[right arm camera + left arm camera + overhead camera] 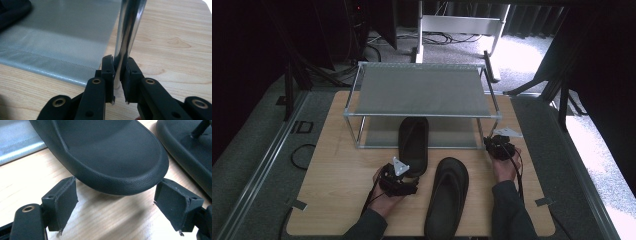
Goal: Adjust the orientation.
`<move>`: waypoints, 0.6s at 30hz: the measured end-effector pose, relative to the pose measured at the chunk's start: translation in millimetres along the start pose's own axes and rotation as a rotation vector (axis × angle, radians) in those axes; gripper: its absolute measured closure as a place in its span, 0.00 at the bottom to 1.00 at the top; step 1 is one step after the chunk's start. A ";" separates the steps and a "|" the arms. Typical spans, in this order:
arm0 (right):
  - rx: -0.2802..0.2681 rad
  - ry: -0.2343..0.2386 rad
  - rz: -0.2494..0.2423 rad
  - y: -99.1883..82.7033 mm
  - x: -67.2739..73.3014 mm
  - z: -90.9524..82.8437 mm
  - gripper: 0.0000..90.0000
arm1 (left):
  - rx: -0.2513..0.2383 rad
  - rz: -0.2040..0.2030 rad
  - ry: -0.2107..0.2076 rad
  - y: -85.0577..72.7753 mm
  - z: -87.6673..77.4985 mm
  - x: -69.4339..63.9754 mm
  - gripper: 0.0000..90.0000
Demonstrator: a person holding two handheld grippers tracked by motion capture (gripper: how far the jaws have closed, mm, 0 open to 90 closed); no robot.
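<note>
We judge the work half done: one dark slipper (413,144) lies partly under the rack (422,90), its heel jutting out; the second slipper (447,195) waits on the table (337,165); the left gripper (116,206) stands spread, pads flanking the heel without pressing; the right gripper (119,75) pinches the rack's chrome leg (127,30); both slippers are matte, black, rounded.

Right gripper (119,77) is clamped tight on the rack's shiny metal leg (128,27), pads pressing from both sides. Grey mesh shelf (62,37) lies to its left on the wooden table (175,45).
</note>
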State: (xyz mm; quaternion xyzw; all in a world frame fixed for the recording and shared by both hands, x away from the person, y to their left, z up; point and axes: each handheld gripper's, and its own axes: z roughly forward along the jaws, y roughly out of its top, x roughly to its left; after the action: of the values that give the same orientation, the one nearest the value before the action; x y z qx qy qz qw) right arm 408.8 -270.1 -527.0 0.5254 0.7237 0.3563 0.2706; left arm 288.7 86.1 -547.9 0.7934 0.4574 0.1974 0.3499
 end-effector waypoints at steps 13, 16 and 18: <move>0.000 0.003 -0.002 0.0 -0.4 0.1 0.90 | 0.010 0.008 0.011 14.5 16.2 8.7 0.22; 0.000 0.003 -0.001 0.0 -0.4 0.1 0.90 | 0.015 0.007 0.013 17.6 19.9 10.9 0.22; -0.001 0.003 -0.002 0.0 -0.4 0.1 0.90 | 0.016 0.008 0.016 19.3 21.7 11.7 0.22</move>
State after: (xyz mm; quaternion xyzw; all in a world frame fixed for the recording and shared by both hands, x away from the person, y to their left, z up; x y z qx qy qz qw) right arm 409.0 -270.5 -527.1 0.5242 0.7245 0.3571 0.2699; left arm 319.7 81.6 -548.4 0.7963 0.4585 0.2018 0.3390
